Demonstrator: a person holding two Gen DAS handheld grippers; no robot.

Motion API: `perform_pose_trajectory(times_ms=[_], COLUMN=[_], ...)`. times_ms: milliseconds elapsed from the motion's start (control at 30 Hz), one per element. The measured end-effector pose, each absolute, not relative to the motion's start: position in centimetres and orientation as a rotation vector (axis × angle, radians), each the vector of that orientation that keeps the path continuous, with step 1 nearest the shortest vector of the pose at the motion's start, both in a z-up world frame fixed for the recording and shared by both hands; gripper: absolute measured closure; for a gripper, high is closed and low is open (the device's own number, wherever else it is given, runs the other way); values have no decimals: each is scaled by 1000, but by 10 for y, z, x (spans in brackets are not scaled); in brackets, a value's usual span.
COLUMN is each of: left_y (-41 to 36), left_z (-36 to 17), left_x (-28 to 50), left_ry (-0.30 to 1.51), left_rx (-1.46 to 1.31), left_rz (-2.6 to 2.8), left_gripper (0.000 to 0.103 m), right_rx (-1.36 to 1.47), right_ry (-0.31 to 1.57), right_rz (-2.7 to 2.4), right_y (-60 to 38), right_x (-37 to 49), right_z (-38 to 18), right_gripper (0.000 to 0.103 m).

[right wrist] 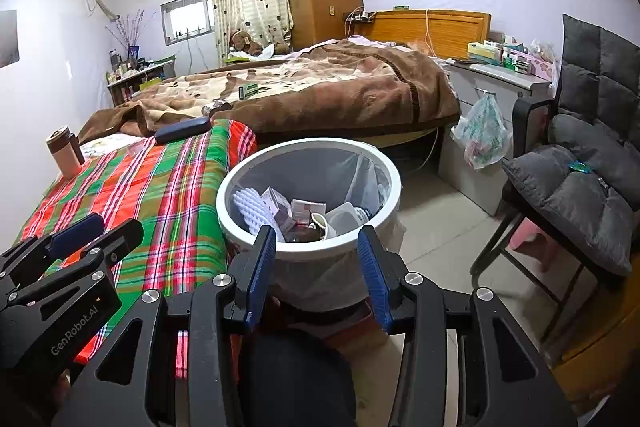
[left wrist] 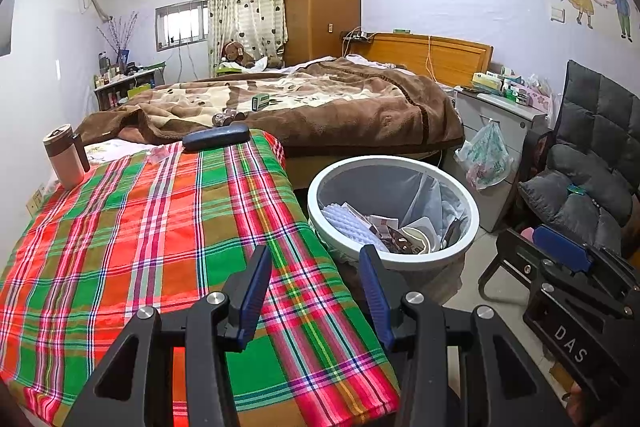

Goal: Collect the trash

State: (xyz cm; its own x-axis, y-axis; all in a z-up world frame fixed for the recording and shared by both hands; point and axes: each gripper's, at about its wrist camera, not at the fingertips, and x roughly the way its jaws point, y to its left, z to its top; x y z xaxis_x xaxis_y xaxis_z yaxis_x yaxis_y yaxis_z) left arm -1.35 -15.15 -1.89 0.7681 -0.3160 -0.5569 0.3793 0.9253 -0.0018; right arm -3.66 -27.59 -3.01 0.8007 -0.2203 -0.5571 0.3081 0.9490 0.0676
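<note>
While both my grippers tilt downward over the near end of the room, the white round trash bin (right wrist: 310, 187) stands upright on the floor, its open mouth facing up, just beside the plaid-covered table (left wrist: 160, 227). Cardboard boxes (right wrist: 280, 211), a paper cup (right wrist: 320, 223) and a white bumpy sheet (right wrist: 250, 207) lie heaped inside the bin on its grey liner; the boxes lie at mixed angles, and the cup lies on its side with its mouth toward me.

My left gripper (left wrist: 316, 267) hangs above the table's edge nearest the bin, its blue-padded jaws partly open with nothing between them. My right gripper (right wrist: 316, 247) sits just short of the bin's near rim, aimed at it, jaws likewise partly open and empty. Each gripper shows in the other's view, side by side and apart.

On the table's end farthest from the bin lie a dark blue glasses case (left wrist: 216, 141), its long axis running across the table, and an upright brown-lidded tumbler (left wrist: 64, 157). Beyond the bin is a bed with a brown blanket (left wrist: 320, 107).
</note>
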Motion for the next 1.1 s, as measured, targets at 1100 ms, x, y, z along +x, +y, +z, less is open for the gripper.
perform_pose_trajectory(times_ms=[1100], left_y=[-146], left_z=[-19], left_x=[-13], left_ry=[583], left_rx=[108], left_rz=[-374], left_gripper=[58], right_rx=[158], right_ry=[577], right_rz=[-281], right_y=[-273], right_x=[-37], right_z=[-30], right_gripper=[59])
